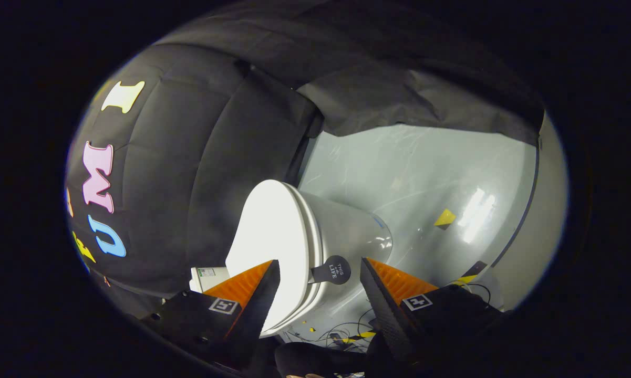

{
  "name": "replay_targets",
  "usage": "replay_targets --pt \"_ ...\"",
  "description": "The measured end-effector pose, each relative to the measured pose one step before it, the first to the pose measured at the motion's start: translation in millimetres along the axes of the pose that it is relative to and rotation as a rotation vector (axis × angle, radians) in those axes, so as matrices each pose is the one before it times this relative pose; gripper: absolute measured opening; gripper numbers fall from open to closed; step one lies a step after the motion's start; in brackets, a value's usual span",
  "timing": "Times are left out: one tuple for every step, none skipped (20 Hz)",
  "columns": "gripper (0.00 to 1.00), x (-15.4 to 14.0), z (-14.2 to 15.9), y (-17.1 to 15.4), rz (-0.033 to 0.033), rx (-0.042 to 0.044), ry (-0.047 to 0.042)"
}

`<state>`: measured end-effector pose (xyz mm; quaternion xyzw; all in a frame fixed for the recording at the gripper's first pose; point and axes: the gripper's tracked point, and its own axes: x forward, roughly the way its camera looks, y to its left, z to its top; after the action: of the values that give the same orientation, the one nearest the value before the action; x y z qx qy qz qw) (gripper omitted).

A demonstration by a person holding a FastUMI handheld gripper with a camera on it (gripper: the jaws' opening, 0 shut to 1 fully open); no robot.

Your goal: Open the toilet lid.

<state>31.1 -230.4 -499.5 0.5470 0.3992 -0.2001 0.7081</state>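
The toilet lid [270, 236] lies flat on the seat [309, 247], so by the look of it the lifting is all to come. A dark round tab [332, 271] sticks out from the lid's front edge, just ahead of the gripper [319, 278] and between its fingers, which stand wide apart and hold nothing. The jaws are open, one finger over the lid, the other off the bowl's [354, 236] side above the grey floor [425, 173]. The tool is rolled over sideways, lined up on that tab.
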Motion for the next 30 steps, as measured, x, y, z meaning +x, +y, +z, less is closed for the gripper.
replay_targets --pt "0.98 6.06 -1.32 -3.98 0.00379 0.02097 0.01318" --pt "0.97 7.26 -3.34 -5.75 -0.00706 0.01288 0.01420" --pt "0.97 7.05 -3.40 -5.79 -0.00779 0.00799 0.01707" --pt "0.97 5.62 -2.43 -0.98 0.00555 0.00980 0.01011" --pt "0.94 4.33 -0.57 -0.30 0.00753 0.01245 0.00982" --pt "0.94 2.88 -0.74 -0.62 0.00600 0.01386 0.01062" --pt "0.90 3.06 -0.88 -0.46 0.00655 0.01290 0.01084" --pt "0.86 4.79 -2.49 -0.71 0.00381 0.00729 0.01162" --pt "0.86 4.45 -0.92 -0.74 -0.00071 0.00404 0.00807" --pt "0.86 2.75 -0.56 1.47 0.00084 0.00157 0.00671" --pt "0.81 3.88 -0.71 1.19 -0.00244 -0.00001 0.00628" --pt "0.76 4.28 -3.20 2.71 0.00671 -0.00141 0.00370" --pt "0.72 4.52 -1.86 1.56 0.00256 -0.00279 0.00865" --pt "0.67 5.23 -2.48 1.40 0.00555 0.00214 0.01078" --pt "0.67 2.11 -0.87 -6.77 -0.01780 -0.00059 0.01052" --pt "0.54 5.03 0.98 -6.78 -0.02810 0.02043 -0.00840" --pt "0.40 1.13 4.00 -2.14 0.01403 0.03165 -0.00320" --pt "0.27 -0.24 -4.41 5.78 0.01865 0.01314 0.01400" --pt "0.28 1.51 -0.05 2.15 0.02275 -0.00069 0.00125" --pt "0.21 2.70 -4.62 -0.24 0.01759 -0.01601 0.01448" --pt "0.15 6.58 -16.58 0.68 0.03171 0.00100 -0.04682" --pt "0.08 -13.74 23.56 3.21 -0.00980 -0.01747 0.04024" --pt "0.08 -3.98 3.65 0.89 0.00355 -0.00803 -0.01473" --pt "0.08 1.78 -4.69 1.77 0.00325 -0.02010 0.00909" --pt "0.08 -0.48 -1.70 2.34 0.00386 -0.01233 -0.00646" --pt "0.07 -1.29 -1.32 3.46 0.00293 -0.01693 -0.00249" --pt "0.07 -2.95 -1.87 3.84 -0.00057 -0.01989 -0.00666" --pt "0.07 -4.71 -1.22 7.15 0.00810 -0.01878 -0.01348" --pt "0.06 -6.63 0.24 8.78 0.01017 -0.01944 -0.01426" --pt "0.06 -5.68 -0.08 8.51 0.00541 -0.02589 -0.01628"
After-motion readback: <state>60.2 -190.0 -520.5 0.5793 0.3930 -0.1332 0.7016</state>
